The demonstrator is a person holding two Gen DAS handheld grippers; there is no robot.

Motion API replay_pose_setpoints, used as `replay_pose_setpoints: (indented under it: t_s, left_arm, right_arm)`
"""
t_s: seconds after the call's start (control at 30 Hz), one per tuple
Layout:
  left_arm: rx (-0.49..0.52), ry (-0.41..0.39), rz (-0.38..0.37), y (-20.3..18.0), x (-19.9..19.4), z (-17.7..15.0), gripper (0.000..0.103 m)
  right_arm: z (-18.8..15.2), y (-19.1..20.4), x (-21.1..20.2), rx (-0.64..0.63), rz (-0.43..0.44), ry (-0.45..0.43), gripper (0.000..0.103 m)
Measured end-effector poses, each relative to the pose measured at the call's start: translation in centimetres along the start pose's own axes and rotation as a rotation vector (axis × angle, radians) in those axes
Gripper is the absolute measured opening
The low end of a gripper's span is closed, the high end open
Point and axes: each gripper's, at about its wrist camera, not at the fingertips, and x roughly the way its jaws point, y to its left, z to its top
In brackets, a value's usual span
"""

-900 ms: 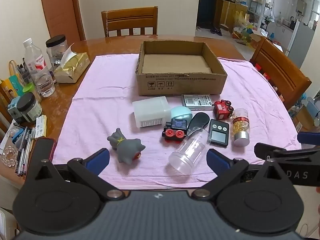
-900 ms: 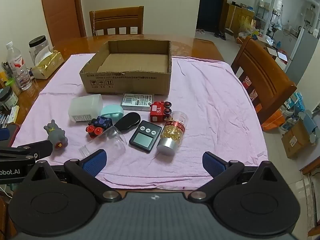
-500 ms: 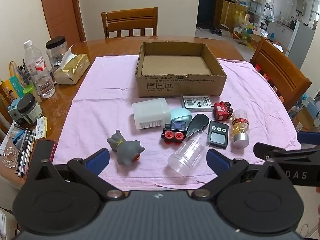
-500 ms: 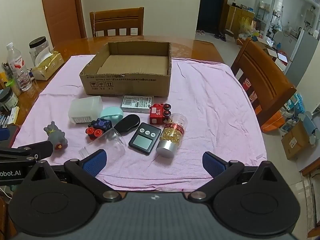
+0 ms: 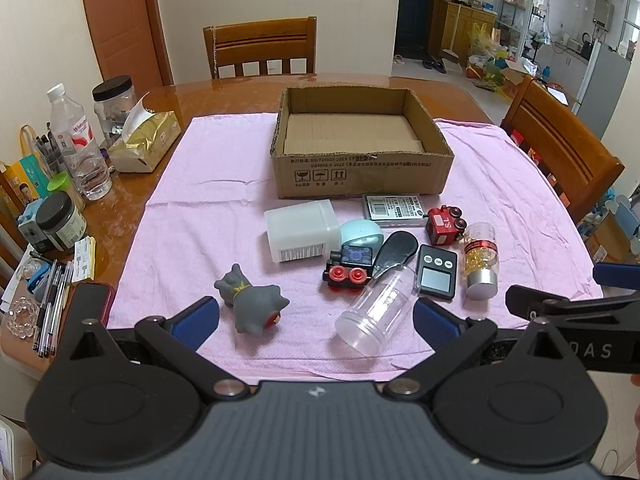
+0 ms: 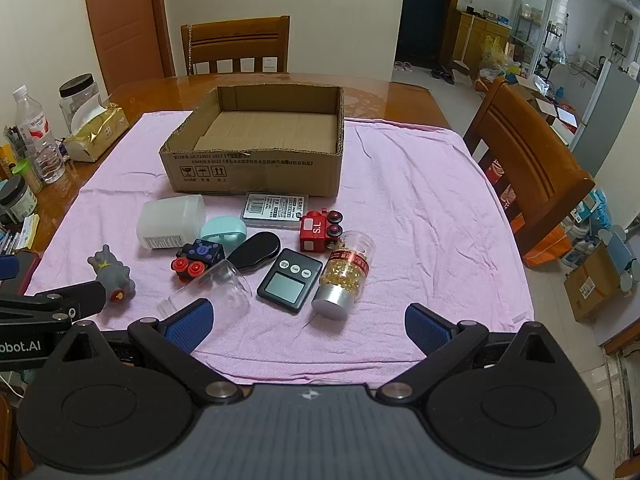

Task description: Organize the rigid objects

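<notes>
Clear plastic jar point(image 6: 208, 292) – near end hidden behind the right gripper's left fingertip point(image 6: 188, 326). Black spoon-like piece point(image 5: 390, 250) partly covered by that jar point(image 5: 376, 312); nature not readable. Mint case point(image 5: 360, 236) half hidden behind the black toy train point(image 5: 348, 266). Print on the flat labelled pack point(image 5: 394, 208) and on the cardboard box point(image 5: 362, 170) too small to read. Right gripper point(image 5: 576, 320) cut off by the left view's right edge, lettering ending "DAS"; left gripper point(image 6: 44, 312) cut off at the right view's left edge – "obot.AI" only. Pens point(image 5: 50, 312), glass trinket point(image 5: 22, 316) and bottles at the table's left side crowded, details unclear. Gripper bodies block the table's near edge.
</notes>
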Motion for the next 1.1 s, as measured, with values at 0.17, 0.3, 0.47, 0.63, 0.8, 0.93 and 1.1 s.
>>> replay_pose_setpoints:
  t_s: [0.17,0.3,0.47,0.63,0.8,0.93,1.1]
  left_arm:
    - [0.0,-0.001,0.001,0.0,0.0,0.1,0.102]
    - [0.003,-0.005,0.002,-0.2,-0.2,0.2,0.102]
    - [0.004,-0.006,0.004,-0.6,-0.3,0.2,0.102]
    - [0.008,-0.01,0.009,-1.1,-0.4,0.1,0.102]
    - [0.009,-0.011,0.011,-1.4,-0.5,0.0,0.102]
    - [0.011,-0.014,0.018,-1.8,-0.7,0.0,0.102]
    - [0.012,-0.019,0.023,-2.1,-1.0,0.1,0.102]
  right_arm:
    - [0.1,-0.1,0.0,-0.001,0.001,0.001,0.103]
    - [0.2,-0.2,0.0,-0.001,0.001,-0.003,0.103]
    - [0.1,-0.4,-0.1,-0.003,0.001,-0.006,0.103]
    - [0.1,-0.8,-0.3,-0.004,0.0,-0.011,0.103]
    - [0.1,-1.1,-0.3,-0.005,0.005,-0.011,0.103]
    - [0.2,-1.6,-0.5,-0.008,0.01,-0.014,0.103]
    - [0.4,-1.8,-0.6,-0.011,0.013,-0.019,0.103]
